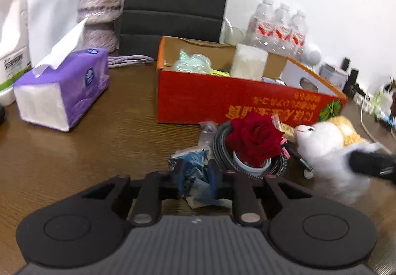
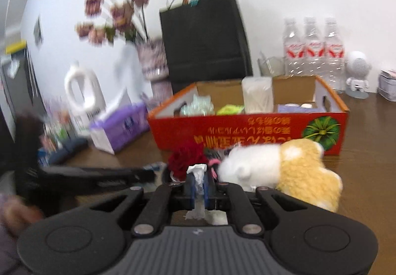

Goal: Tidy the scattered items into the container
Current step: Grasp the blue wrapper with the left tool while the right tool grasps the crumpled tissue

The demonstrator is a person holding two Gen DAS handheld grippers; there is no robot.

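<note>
A red cardboard box (image 1: pixel 222 101) stands open on the brown table and holds several items; it also shows in the right wrist view (image 2: pixel 247 131). In front of it lie a red rose (image 1: pixel 255 141), a coiled cable (image 1: pixel 222 148), a white and tan plush toy (image 1: pixel 326 136) and wrappers. My left gripper (image 1: pixel 196 176) is shut on a crumpled blue wrapper (image 1: pixel 193 171) just above the table. My right gripper (image 2: pixel 198 185) is shut on a white crumpled tissue (image 2: pixel 198 176), beside the plush toy (image 2: pixel 284 166) and the rose (image 2: pixel 185 158).
A purple tissue pack (image 1: pixel 64 91), a white detergent jug (image 1: pixel 12 34) and a vase (image 1: pixel 99 10) stand at the left. Water bottles (image 1: pixel 279 27) and a black chair (image 1: pixel 173 2) are behind the box. Cables and small gadgets (image 1: pixel 371 101) lie at the right edge.
</note>
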